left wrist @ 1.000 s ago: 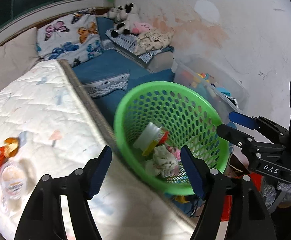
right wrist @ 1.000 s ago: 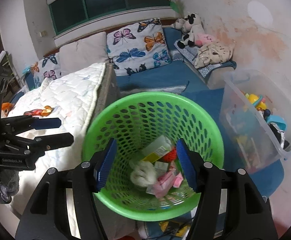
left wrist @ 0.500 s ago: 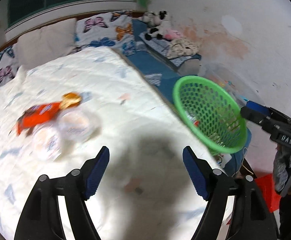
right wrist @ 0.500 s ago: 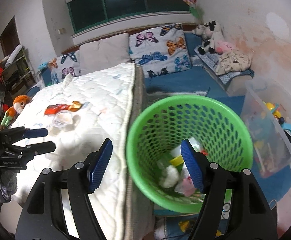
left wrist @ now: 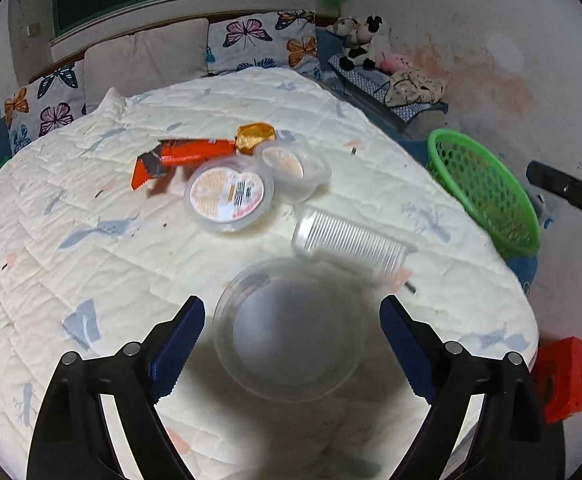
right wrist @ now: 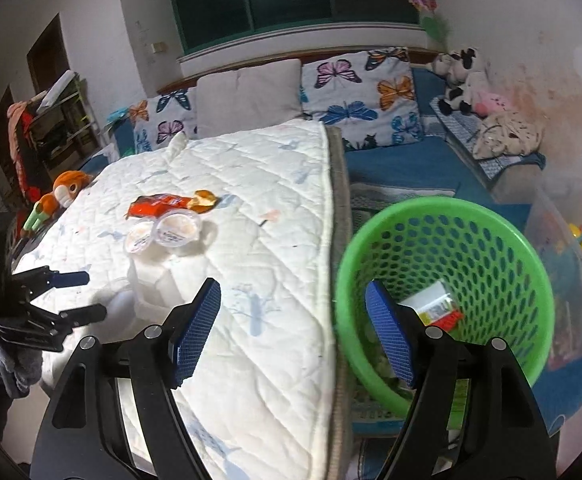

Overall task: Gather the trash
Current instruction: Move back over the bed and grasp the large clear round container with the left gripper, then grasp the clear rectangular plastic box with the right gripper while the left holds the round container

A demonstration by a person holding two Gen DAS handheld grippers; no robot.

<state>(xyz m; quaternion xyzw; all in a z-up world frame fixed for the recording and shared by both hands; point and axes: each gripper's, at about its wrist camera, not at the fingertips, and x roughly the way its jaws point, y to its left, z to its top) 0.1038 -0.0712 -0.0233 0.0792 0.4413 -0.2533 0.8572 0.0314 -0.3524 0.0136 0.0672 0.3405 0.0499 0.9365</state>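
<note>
My left gripper [left wrist: 291,346] hovers over the white mattress [left wrist: 91,264], jaws opening, with a clear round plastic container [left wrist: 291,328] lying between the pads untouched. Beyond it lie a ribbed clear cup [left wrist: 351,240], two small lidded tubs [left wrist: 227,194] [left wrist: 291,166], an orange-red wrapper [left wrist: 183,156] and a gold wrapper [left wrist: 255,136]. My right gripper [right wrist: 293,334] hangs over the mattress edge [right wrist: 341,240], jaws opening and nothing between them. The green basket [right wrist: 443,216] stands just to its right with trash [right wrist: 435,308] inside. The left gripper [right wrist: 85,296] also shows at the right wrist view's left.
Butterfly pillows [right wrist: 363,96] and a grey pillow [right wrist: 251,96] line the headboard. Stuffed toys [right wrist: 459,76] sit on a blue side bed. A clear storage bin [right wrist: 571,264] stands right of the basket. An orange plush [right wrist: 63,196] lies at the mattress's far left. A red box [left wrist: 563,376] is on the floor.
My left gripper swung away from the basket to above the mattress, bringing the clear container between its wider jaws. My right gripper shifted left from over the basket to the mattress edge and opened further.
</note>
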